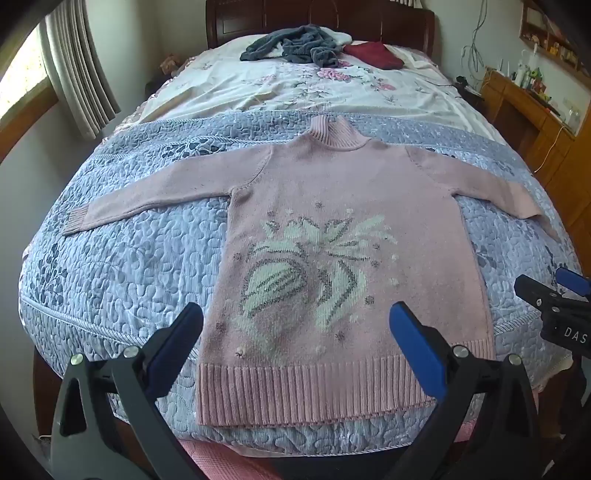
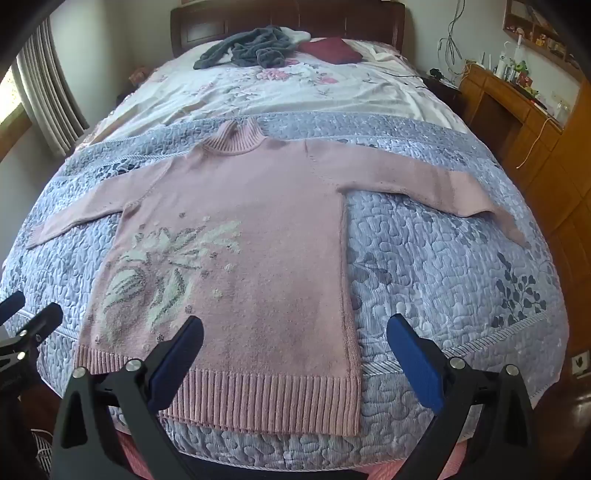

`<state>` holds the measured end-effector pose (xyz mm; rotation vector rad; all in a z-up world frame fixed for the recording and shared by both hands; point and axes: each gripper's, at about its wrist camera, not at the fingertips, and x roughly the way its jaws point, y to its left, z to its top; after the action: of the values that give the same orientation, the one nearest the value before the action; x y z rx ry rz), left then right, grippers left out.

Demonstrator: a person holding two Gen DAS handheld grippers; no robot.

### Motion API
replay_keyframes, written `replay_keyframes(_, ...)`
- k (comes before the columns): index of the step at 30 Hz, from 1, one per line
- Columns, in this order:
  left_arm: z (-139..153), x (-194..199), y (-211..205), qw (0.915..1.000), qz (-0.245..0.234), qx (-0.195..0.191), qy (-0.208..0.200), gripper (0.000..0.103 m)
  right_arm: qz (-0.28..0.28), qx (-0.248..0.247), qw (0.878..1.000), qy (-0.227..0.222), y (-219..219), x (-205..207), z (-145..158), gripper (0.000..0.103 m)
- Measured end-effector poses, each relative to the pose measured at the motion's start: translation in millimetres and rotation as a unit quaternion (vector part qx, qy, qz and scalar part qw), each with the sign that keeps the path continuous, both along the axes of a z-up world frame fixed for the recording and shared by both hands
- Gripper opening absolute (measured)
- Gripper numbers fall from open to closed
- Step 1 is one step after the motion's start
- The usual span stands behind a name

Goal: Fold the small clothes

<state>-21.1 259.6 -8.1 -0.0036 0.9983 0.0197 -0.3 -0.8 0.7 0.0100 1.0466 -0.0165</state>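
A pink sweater is lying flat and face up on the blue quilt that is covering the near end of the bed, with its ribbed hem reaching the quilt's near edge and its ribbed collar pointing toward the headboard. Both sleeves are stretching out sideways from the sweater's body, the one on the right draping over the edge of the bed. A white and grey knitted flower pattern is sitting on the sweater's front. The left claw is hovering above the sweater's hem with its two blue-padded fingers spread wide apart and gripping nothing. The right claw is hanging over the sweater's lower right corner, likewise spread wide and empty, one finger above the knit and the other above the quilt just beside it. Beyond the sweater's collar, a floral sheet is covering the rest of the bed, and a grey garment and a dark red cloth are lying crumpled near the headboard. A wooden desk is standing to the right of the bed.
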Motion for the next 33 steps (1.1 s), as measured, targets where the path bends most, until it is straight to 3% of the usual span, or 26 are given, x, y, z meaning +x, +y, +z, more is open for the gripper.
replay_keyframes(33, 0, 5, -9, 0.9996, -0.005, 0.012, -0.023, 0.100, -0.002, 0.014, 1.000, 0.007, -8, 11, -9, 0.099)
